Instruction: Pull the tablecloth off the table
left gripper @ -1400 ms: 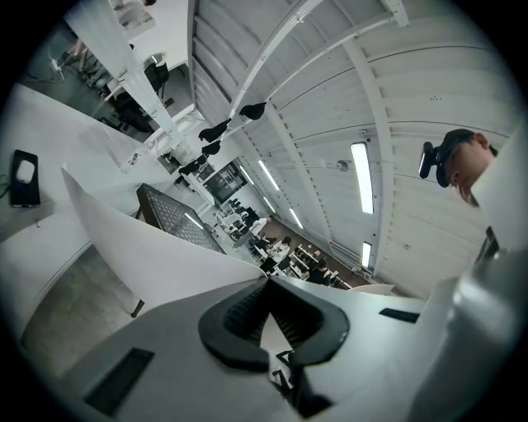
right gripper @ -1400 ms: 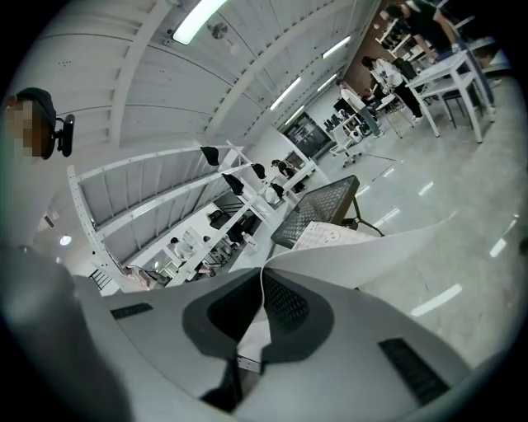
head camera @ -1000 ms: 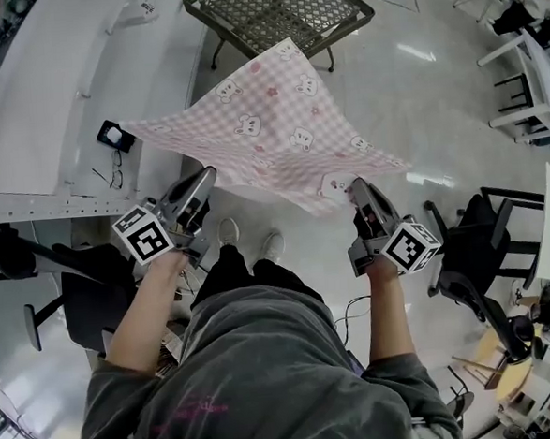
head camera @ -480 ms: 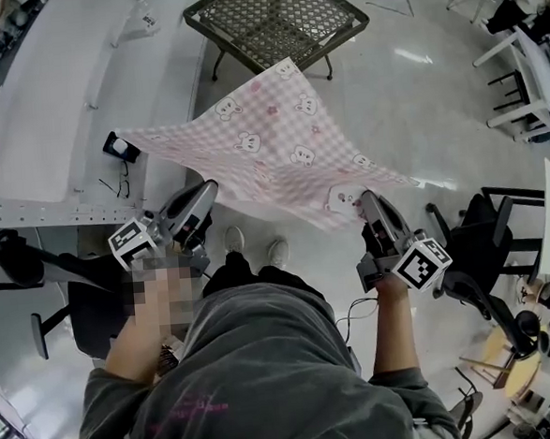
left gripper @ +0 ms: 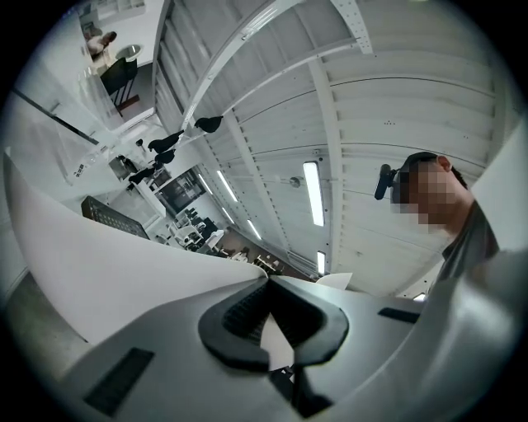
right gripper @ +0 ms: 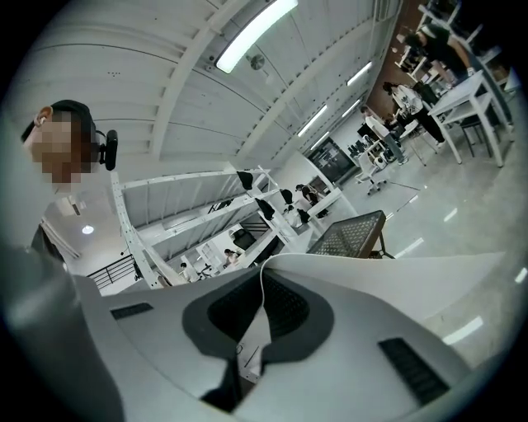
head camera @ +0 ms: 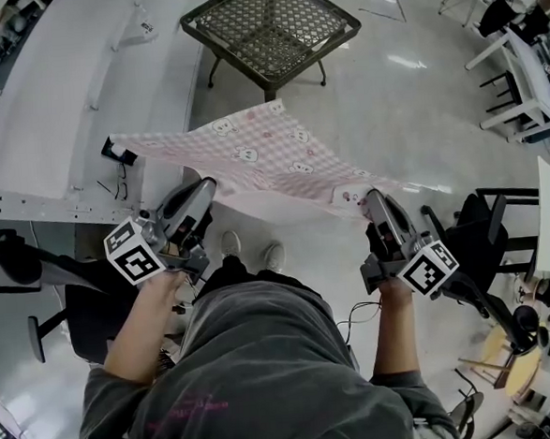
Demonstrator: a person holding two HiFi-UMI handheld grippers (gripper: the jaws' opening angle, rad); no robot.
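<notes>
Head view: the pink checked tablecloth with bear prints (head camera: 270,153) hangs in the air, stretched btwn the two grippers. It is clear of the dark square lattice-top metal table (head camera: 266,22), whose top shows bare, so the cloth lies off the table, as the task wants. The left gripper (head camera: 201,189) pinches one near corner and the right gripper (head camera: 372,200) the other. They're held wide apart, prob. to keep the near edge taut so the sheet comes away flat rather than bunched.

Left gripper view: jaws closed on a thin fold of cloth, its white underside sweeping off to one side. Right gripper view: same, jaws clamped on the fabric edge, w/ the table beyond. The far edge seems to float above the glossy grey floor (head camera: 408,111), though from above I can't tell how high.

Vs. 1.0 s ago: the far corner then overlapped the table's near edge in the picture; now it's drawn back clear of the tabletop. The sheet looks flatter and less billowed. Both gripper views tilt up more toward the ceiling than 1.4 s ago.
</notes>
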